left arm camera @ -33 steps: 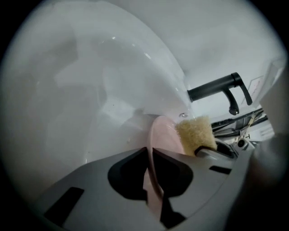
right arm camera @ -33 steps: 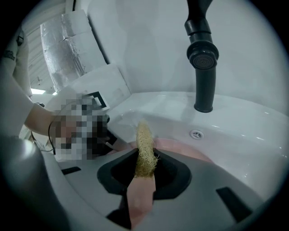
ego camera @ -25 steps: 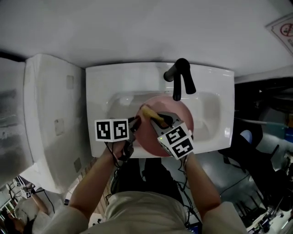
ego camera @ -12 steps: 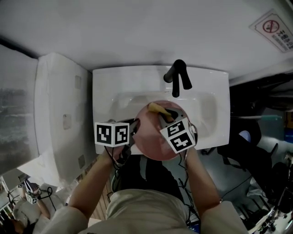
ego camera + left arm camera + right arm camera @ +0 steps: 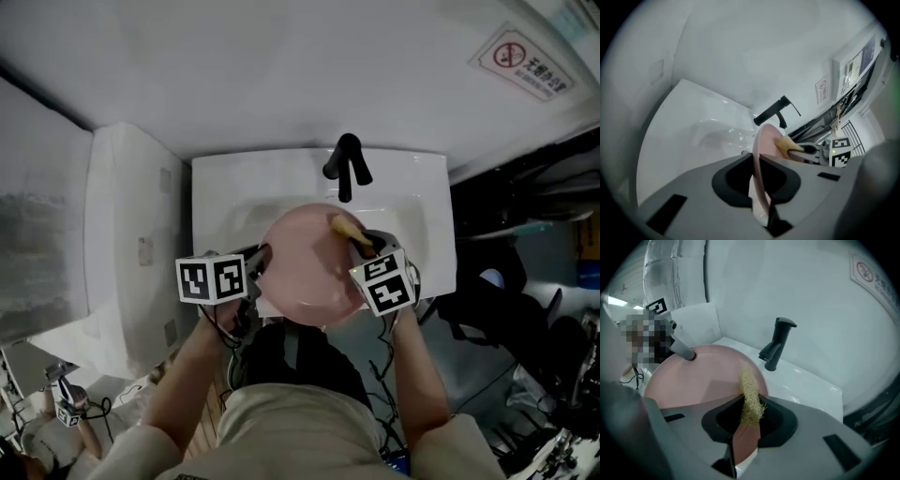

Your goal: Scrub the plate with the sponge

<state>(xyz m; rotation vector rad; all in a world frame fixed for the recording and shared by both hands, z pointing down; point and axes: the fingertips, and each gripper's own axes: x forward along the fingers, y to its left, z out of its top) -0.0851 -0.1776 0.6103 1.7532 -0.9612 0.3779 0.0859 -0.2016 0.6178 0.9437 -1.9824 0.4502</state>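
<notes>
A pink plate is held over the white sink. My left gripper is shut on its left rim; in the left gripper view the plate runs edge-on between the jaws of the left gripper. My right gripper is shut on a yellow fibrous sponge, which lies against the plate's far right part. In the right gripper view the sponge sticks up from the right gripper and touches the plate. The left gripper's fingers show on the far rim.
A black faucet stands at the back of the sink, just beyond the plate. A white wall with a no-smoking sign rises behind. A white cabinet flanks the sink's left; dark chairs and cables lie to the right.
The sponge has slid from the plate's far left part to its far right part. The left gripper still holds the plate's left rim.
</notes>
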